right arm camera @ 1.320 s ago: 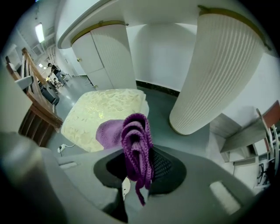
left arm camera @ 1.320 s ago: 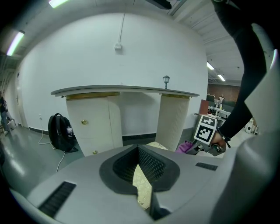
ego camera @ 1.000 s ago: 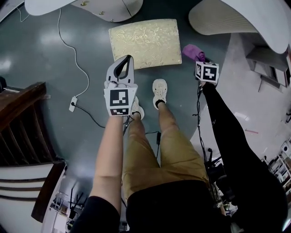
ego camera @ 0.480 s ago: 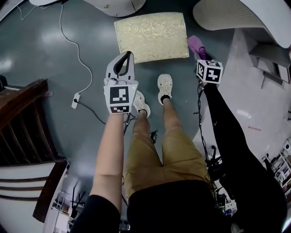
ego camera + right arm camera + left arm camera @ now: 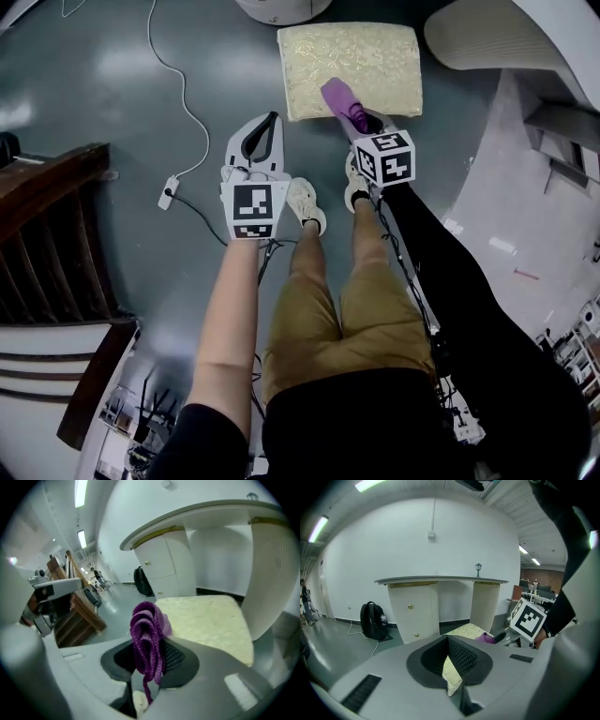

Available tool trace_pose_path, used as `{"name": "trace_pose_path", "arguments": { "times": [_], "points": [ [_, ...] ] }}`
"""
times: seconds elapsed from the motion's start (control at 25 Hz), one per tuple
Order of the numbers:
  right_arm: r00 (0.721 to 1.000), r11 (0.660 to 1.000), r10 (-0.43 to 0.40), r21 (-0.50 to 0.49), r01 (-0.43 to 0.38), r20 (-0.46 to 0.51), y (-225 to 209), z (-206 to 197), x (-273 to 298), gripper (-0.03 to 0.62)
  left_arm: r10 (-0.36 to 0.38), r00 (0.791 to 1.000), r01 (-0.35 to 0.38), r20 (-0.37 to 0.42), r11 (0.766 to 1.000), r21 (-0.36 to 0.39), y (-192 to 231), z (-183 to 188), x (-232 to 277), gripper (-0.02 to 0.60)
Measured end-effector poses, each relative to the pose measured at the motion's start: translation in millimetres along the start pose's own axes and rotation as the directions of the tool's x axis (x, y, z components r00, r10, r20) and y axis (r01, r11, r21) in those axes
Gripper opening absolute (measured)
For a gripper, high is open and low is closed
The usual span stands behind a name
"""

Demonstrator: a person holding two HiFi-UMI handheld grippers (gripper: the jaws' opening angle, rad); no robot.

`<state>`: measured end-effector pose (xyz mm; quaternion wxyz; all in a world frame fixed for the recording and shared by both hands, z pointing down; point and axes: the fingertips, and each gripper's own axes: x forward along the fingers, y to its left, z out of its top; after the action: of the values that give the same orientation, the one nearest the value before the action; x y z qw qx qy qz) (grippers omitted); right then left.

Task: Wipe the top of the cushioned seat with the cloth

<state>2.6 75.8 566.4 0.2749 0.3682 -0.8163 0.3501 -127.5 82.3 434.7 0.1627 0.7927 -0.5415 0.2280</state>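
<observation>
The cushioned seat (image 5: pixel 366 52) is a cream, gold-patterned pad on the floor ahead of the person's feet. My right gripper (image 5: pixel 361 120) is shut on a bunched purple cloth (image 5: pixel 341 99), which hangs over the seat's front edge near the left corner. In the right gripper view the cloth (image 5: pixel 147 637) stands up between the jaws of that gripper (image 5: pixel 152 663), with the seat (image 5: pixel 211 618) just beyond. My left gripper (image 5: pixel 267 124) is shut and holds nothing, left of the seat and short of it. The left gripper view shows the seat (image 5: pixel 465 631) and the cloth (image 5: pixel 485 638).
A curved white counter (image 5: pixel 497 37) rises right of the seat and a white cabinet (image 5: pixel 415 616) behind it. Dark wooden furniture (image 5: pixel 47 216) fills the left. A white cable with a plug (image 5: pixel 169 192) crosses the grey floor. A black backpack (image 5: pixel 372 620) leans against the wall.
My right gripper has swung left with the purple cloth, from beside the seat's right corner to over its front edge. The left gripper has kept its place.
</observation>
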Motion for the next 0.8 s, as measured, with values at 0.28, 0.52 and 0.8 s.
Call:
{"name": "trace_pose_path", "arguments": {
  "times": [0.28, 0.52, 0.8],
  "points": [
    [0.970, 0.986, 0.169, 0.026, -0.167, -0.177, 95, -35, 74, 0.089, 0.043, 0.999, -0.043, 0.001, 0.997, -0.059, 30, -17, -24, 0.008],
    [0.952, 0.999, -0.050, -0.034, 0.042, -0.302, 54, -59, 87, 0.089, 0.062, 0.998, -0.063, -0.009, 0.996, -0.057, 36, -25, -33, 0.008],
    [0.952, 0.993, -0.118, -0.053, 0.107, -0.281, -1, -54, 60, 0.089, 0.048, 0.999, -0.048, -0.010, 0.997, -0.064, 25, -19, -17, 0.008]
  ]
}}
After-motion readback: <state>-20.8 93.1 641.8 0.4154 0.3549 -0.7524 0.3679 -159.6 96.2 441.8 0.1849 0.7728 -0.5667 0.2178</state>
